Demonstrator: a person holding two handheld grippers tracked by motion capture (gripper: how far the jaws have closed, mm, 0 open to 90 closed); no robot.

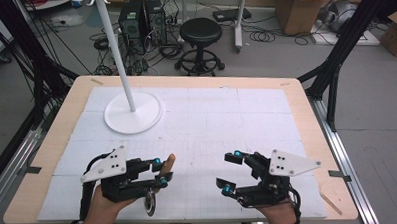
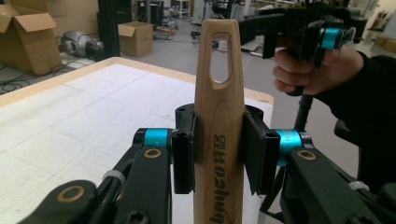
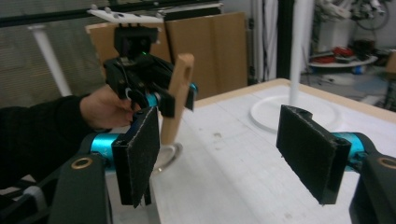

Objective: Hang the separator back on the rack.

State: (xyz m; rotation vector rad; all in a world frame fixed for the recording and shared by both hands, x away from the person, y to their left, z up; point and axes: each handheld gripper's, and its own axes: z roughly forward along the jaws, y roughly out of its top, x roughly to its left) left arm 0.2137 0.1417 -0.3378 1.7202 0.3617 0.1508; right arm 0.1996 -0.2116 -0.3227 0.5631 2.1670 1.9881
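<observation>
- Two grippers sit low in the high view: left gripper (image 1: 161,171) at lower left, right gripper (image 1: 228,173) at lower right, well apart.
- Left jaws are clamped on a wooden handle (image 2: 218,121), pads pressing both its sides; a metal ring-shaped end (image 1: 149,202) hangs below.
- Right jaws stand apart with nothing between them.
- White stand (image 1: 132,112) rests on the table (image 1: 306,113) at upper left.
</observation>
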